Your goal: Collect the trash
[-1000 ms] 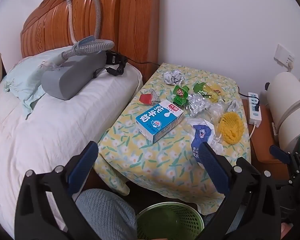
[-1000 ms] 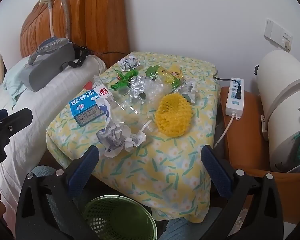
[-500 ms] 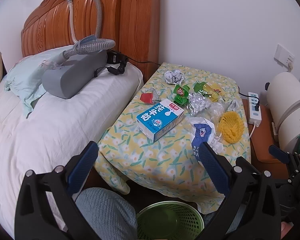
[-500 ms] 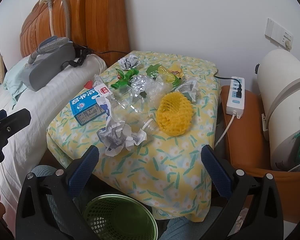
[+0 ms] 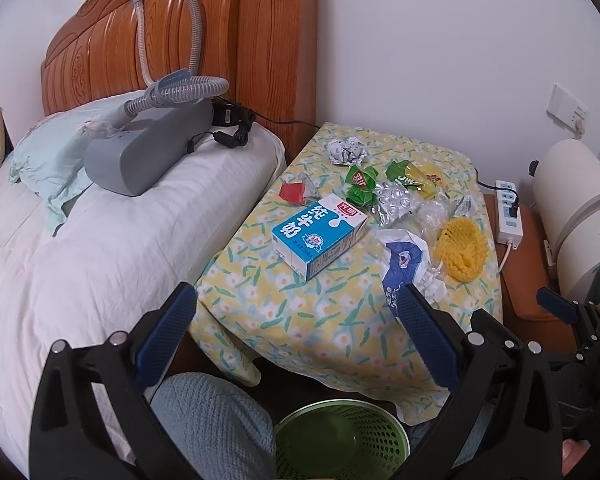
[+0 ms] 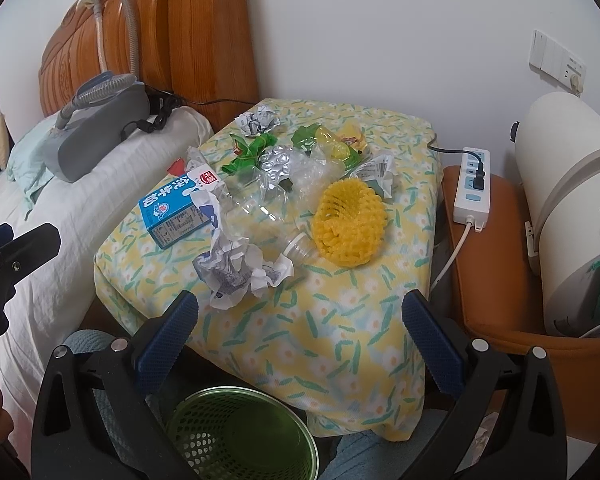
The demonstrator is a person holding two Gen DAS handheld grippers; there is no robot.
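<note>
Both tongs, left (image 5: 296, 332) and right (image 6: 300, 332), stand wide open and empty, short of the tabletop (image 6: 340, 320) with its yellow flowered cloth. The crumpled white paper wad (image 6: 240, 268) lies at the cloth's near edge, directly ahead of the right tongs and nearer to them than to the left. The green mesh plastic bin (image 6: 240, 436) sits below that edge.

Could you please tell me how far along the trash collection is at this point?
Nothing looks done: the green basket appears empty. Nothing is in hand; both the left tongs and right tongs are open. The milk carton, crumpled paper and yellow foam net remain on the table.
</note>
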